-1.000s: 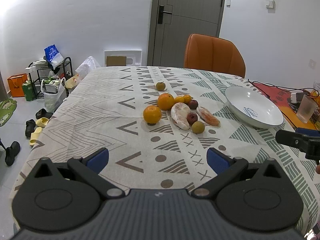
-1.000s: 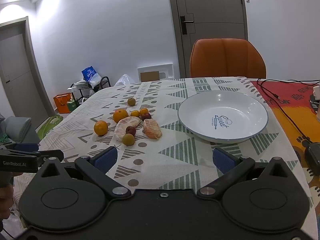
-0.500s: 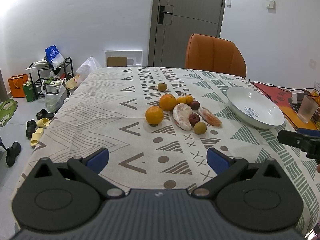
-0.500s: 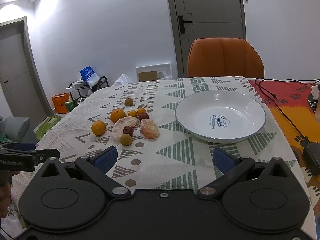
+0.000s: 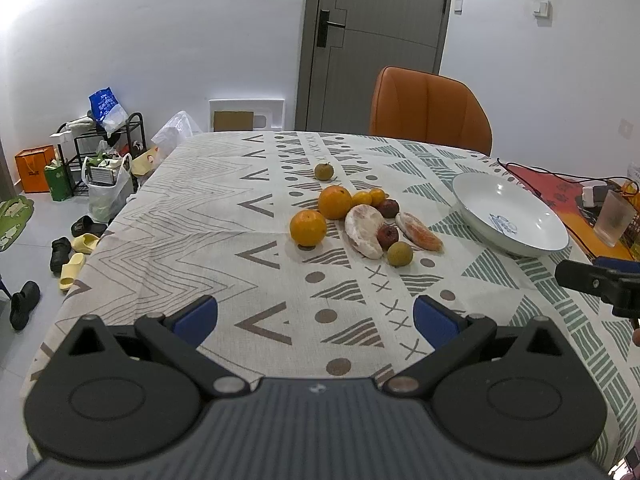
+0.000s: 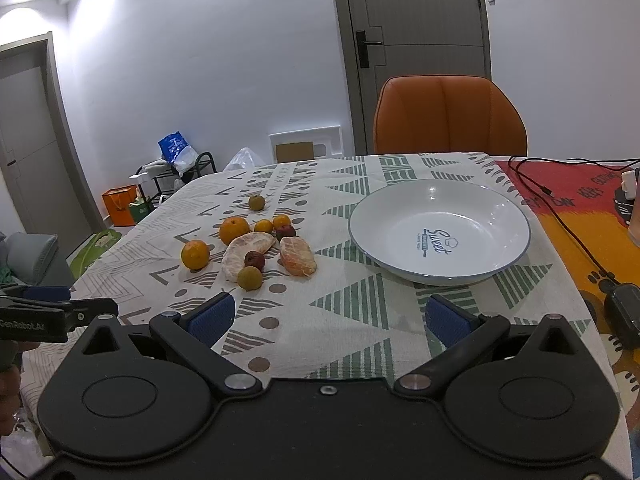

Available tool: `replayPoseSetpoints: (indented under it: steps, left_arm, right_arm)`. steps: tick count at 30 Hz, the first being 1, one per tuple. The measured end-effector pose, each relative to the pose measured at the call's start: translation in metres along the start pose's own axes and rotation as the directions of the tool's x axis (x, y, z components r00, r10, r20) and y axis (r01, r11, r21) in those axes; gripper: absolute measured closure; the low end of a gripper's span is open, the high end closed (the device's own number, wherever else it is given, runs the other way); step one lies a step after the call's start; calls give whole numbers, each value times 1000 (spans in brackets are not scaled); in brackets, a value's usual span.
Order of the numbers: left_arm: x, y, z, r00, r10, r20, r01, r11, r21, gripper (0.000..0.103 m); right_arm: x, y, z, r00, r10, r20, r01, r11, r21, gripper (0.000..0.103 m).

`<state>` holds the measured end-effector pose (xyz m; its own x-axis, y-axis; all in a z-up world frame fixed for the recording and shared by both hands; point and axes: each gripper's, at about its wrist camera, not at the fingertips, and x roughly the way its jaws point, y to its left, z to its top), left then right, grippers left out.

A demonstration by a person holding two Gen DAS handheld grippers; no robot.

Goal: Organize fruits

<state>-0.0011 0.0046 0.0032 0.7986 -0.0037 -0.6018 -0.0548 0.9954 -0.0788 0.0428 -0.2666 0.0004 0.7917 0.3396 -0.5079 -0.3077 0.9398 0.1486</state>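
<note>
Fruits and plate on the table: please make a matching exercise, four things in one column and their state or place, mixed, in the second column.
1. white plate
2. peeled citrus halves
3. lone brownish fruit
4. right gripper

a. open, holding nothing
b. apart, behind the cluster
c. empty
d. lying among the small fruits

Pairs: 1-c, 2-d, 3-b, 4-a

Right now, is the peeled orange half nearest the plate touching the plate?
Apart. In the right wrist view, a strip of patterned tablecloth shows plainly between the peeled orange half and the rim of the white plate.
</note>
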Motion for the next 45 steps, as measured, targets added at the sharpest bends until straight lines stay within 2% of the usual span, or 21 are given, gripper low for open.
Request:
replayPoseSetpoints:
  steps: [27,45]
  left_arm:
    - [16,3,3,1000,-12,7,12,1000,-14,0]
    - [48,5,12,994,-99,36,100,994,-33,2]
  right_arm:
    - [20,2,2,1000,11,-22,-12,1000,-20,0]
    - [53,13,13,995,103,0,-103,994,-23,1]
